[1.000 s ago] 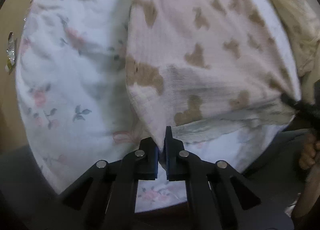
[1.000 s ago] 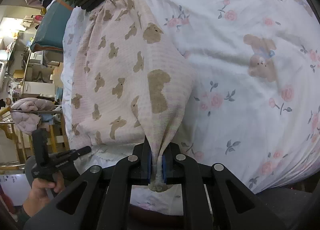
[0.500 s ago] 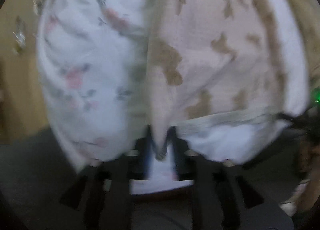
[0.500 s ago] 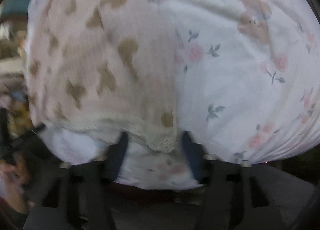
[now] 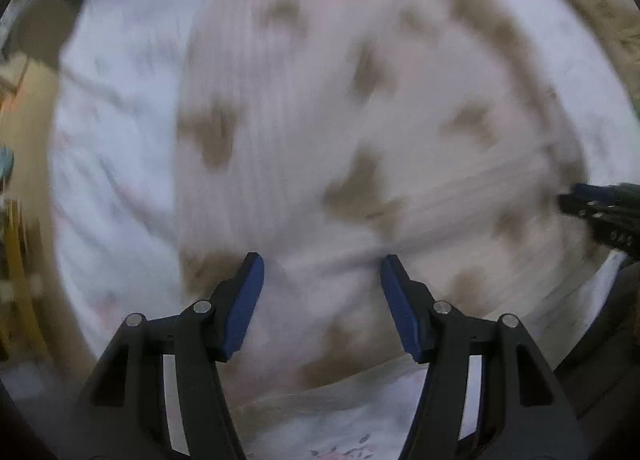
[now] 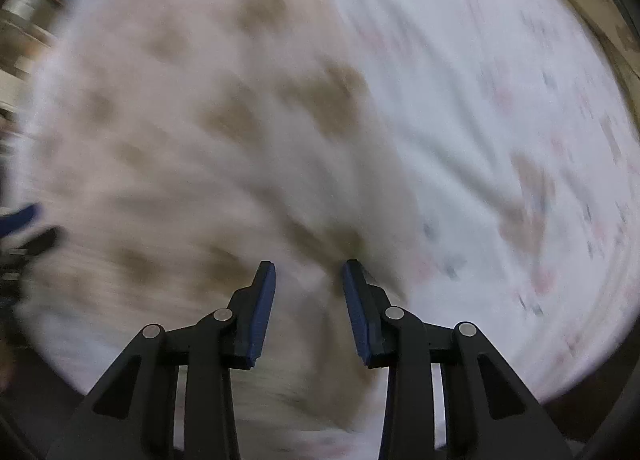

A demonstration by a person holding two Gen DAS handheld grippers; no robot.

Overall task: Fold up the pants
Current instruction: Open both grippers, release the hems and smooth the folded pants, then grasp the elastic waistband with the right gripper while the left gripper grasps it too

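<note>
The pants (image 5: 320, 131), pink with brown shapes, lie spread on a floral sheet (image 6: 480, 99). The left gripper (image 5: 322, 272) hangs over them pointing down, its jaws spread and opening, pinching nothing. The right gripper (image 6: 308, 280) hangs over their edge, jaws apart but closing, pads clear of the cloth.

Both grippers point straight down. The left gripper (image 5: 322, 272) has its blue-padded jaws spread wide and opening, the pads pressing on nothing. The right gripper (image 6: 308, 280) holds its jaws narrower and closing, with a clear gap between the pads. Motion blur smears both views.
</note>
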